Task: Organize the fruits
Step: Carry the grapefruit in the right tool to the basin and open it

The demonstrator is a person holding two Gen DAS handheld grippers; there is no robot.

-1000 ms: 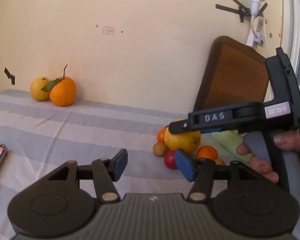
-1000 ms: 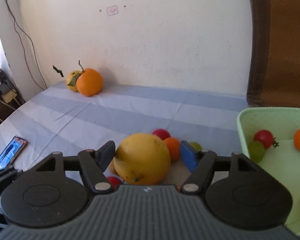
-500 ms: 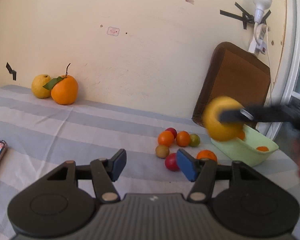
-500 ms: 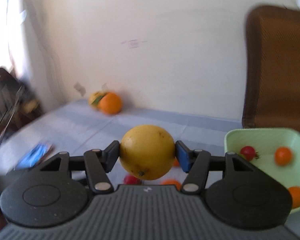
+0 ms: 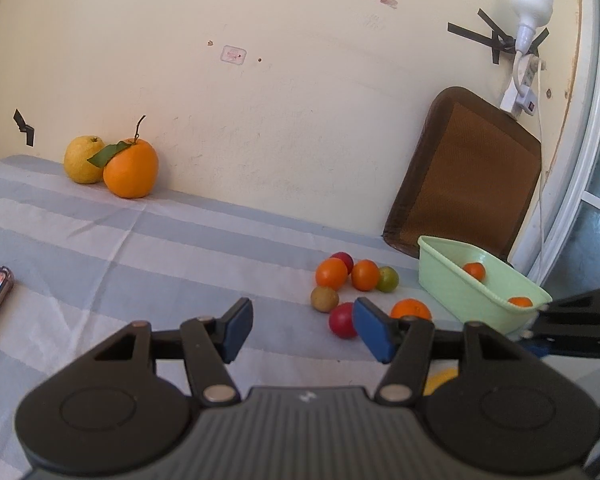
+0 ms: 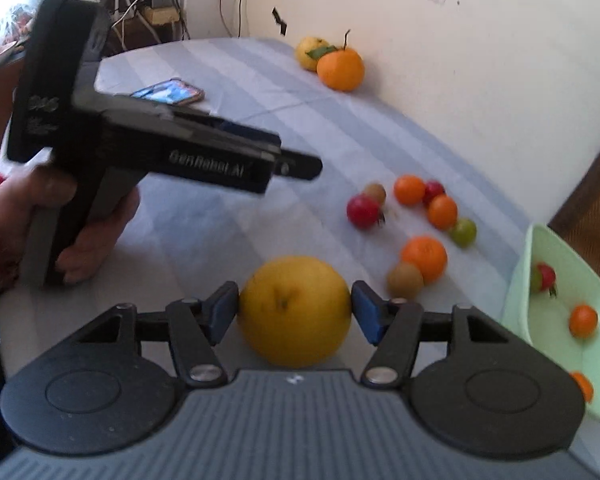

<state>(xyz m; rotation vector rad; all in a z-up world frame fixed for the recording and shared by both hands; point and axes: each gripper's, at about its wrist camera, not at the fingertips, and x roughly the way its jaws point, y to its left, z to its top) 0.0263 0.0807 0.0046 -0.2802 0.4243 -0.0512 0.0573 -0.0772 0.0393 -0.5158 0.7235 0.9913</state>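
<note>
My right gripper (image 6: 294,312) is shut on a large yellow fruit (image 6: 294,310), held between both blue pads above the striped cloth. My left gripper (image 5: 302,330) is open and empty; it also shows at the left of the right wrist view (image 6: 296,168). A cluster of small orange, red and green fruits (image 5: 354,280) lies on the cloth left of a pale green tub (image 5: 460,292) that holds several small fruits. A big orange (image 5: 130,170) and a yellow fruit (image 5: 82,160) sit by the wall at the far left.
A phone (image 6: 168,92) lies on the cloth at the left. A brown tray (image 5: 464,176) leans on the wall behind the tub. A white lamp and cord (image 5: 526,32) hang on the wall at right. The striped cloth (image 5: 140,248) covers the table.
My right gripper closed on the yellow fruit, lifted it, then swung round left and lower toward the near side of the table. My left gripper stayed open and almost still.
</note>
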